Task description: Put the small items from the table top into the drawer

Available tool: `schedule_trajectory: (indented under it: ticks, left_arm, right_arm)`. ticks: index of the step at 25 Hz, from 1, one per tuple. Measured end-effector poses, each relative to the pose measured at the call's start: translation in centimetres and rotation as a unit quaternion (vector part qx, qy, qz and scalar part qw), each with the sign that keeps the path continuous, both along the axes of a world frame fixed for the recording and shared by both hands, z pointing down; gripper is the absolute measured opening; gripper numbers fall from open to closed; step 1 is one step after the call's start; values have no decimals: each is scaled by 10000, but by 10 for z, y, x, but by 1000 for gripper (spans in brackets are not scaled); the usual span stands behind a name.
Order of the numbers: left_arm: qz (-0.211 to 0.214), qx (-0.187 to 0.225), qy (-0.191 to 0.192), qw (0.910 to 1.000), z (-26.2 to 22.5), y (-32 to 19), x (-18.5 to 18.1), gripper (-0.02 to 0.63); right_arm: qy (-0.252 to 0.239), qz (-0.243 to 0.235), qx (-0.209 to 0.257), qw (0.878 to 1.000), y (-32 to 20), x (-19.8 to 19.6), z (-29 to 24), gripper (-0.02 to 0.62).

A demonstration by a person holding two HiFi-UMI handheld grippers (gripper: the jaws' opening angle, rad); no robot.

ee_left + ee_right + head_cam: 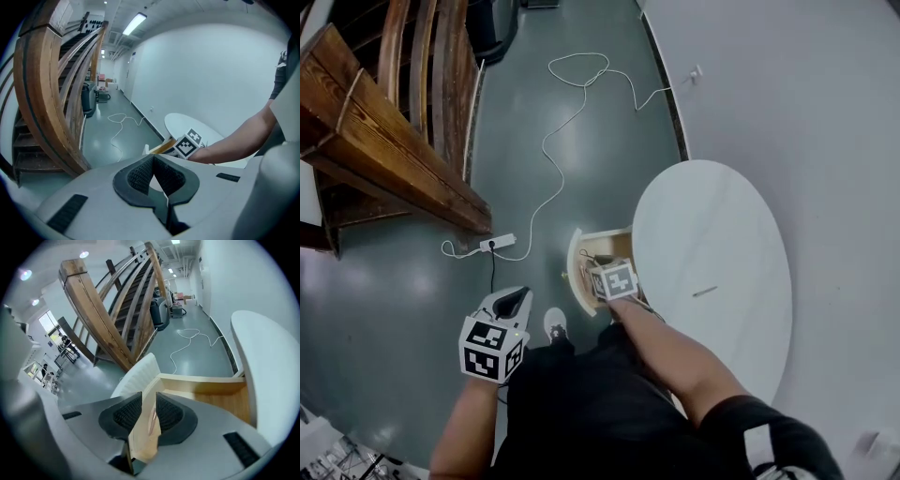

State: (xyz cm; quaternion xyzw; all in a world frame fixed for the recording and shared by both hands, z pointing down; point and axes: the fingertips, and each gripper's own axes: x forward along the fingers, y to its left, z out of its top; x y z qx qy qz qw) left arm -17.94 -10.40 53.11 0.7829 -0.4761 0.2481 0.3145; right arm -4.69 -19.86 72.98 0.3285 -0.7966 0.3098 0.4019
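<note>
Drawer (576, 272) is pulled out from the left side of the white oval table (722, 225). Its white curved front faces the floor side and its walls are pale wood.

Right gripper (148, 397) hangs over the open drawer, pointing steeply down, and its marker cube (612, 279) sits above the drawer's inside. The jaws stand partly apart. The only thing in the gap is the top edge of the drawer front, seen past the pads; the pads aren't pressing on it. I can't see anything clamped.

Left gripper (517, 298) is off to the side over the grey floor, well apart from the table and drawer. Its fingertips meet, with only a wedge-shaped gap lower down between the pads and nothing in it.

One small item (705, 292) is on the table top, a thin, short stick-like thing near the edge closest to the person, to the right of the drawer and apart from both grippers. It's too small to identify. Something dark and wiry shows inside the drawer beside the cube, but I can't tell what it is.

Elsewhere there's a white power strip (497, 243) on the floor with a long white cable (572, 103) looping away. A wooden staircase (384, 141) stands on the left. The person's shoe (555, 323) is between the two grippers.
</note>
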Motion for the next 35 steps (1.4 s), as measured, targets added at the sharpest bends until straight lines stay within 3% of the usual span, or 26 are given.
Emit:
schedule_trajectory:
  ticks: [4, 11, 21, 30, 35]
  left_arm:
    - [249, 38, -16, 9997, -2, -2, 12, 14]
    - [679, 253, -13, 9974, -11, -16, 38, 14]
    - [1899, 226, -113, 9815, -3, -7, 117, 14]
    - [2344, 326, -122, 9715, -16, -20, 161, 14]
    - [2366, 345, -125, 9709, -20, -19, 170, 14]
  right_arm:
    - [-489, 61, 212, 9986, 17, 0, -48, 57]
    - [-972, 465, 702, 9917, 38, 40, -114, 12]
    - [-673, 1649, 1034, 9786, 61, 159, -123, 10]
    - [-304, 2483, 1118, 9617, 71, 244, -125, 11]
    - [-73, 3237, 1053, 9402, 68, 296, -112, 24]
